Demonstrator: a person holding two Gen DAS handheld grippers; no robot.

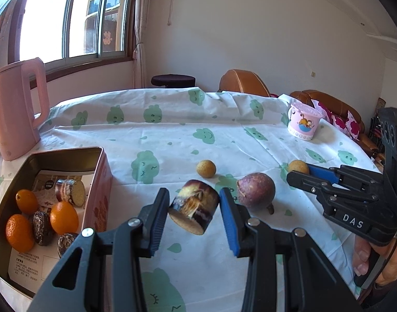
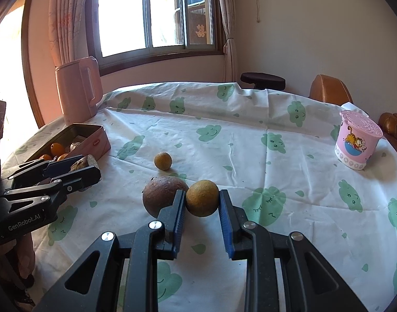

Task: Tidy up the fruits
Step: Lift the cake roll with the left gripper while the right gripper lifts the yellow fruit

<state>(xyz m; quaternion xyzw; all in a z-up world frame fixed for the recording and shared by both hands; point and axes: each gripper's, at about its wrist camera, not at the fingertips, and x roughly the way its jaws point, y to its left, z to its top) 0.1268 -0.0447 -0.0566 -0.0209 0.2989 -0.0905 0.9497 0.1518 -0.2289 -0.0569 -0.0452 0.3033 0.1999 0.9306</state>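
My left gripper (image 1: 194,196) is shut on a short purple-skinned sugarcane piece (image 1: 192,210), held above the cloth to the right of the open tin (image 1: 68,153). The tin holds small oranges (image 1: 64,217) and other sugarcane pieces (image 1: 69,191). My right gripper (image 2: 202,195) is shut on a round yellow-brown fruit (image 2: 202,204), close beside a purple passion fruit (image 2: 157,197) lying on the table. A second small yellow fruit (image 2: 162,160) lies loose farther back. In the right wrist view the left gripper (image 2: 85,170) and its sugarcane piece (image 2: 84,163) hang near the tin (image 2: 94,143).
A pink kettle (image 1: 16,109) stands behind the tin at the far left. A pink cartoon cup (image 2: 357,140) stands at the far right of the table. A white cloth with green prints (image 2: 250,135) covers the table. Brown chairs (image 1: 242,82) and a dark stool (image 1: 172,80) stand beyond its far edge.
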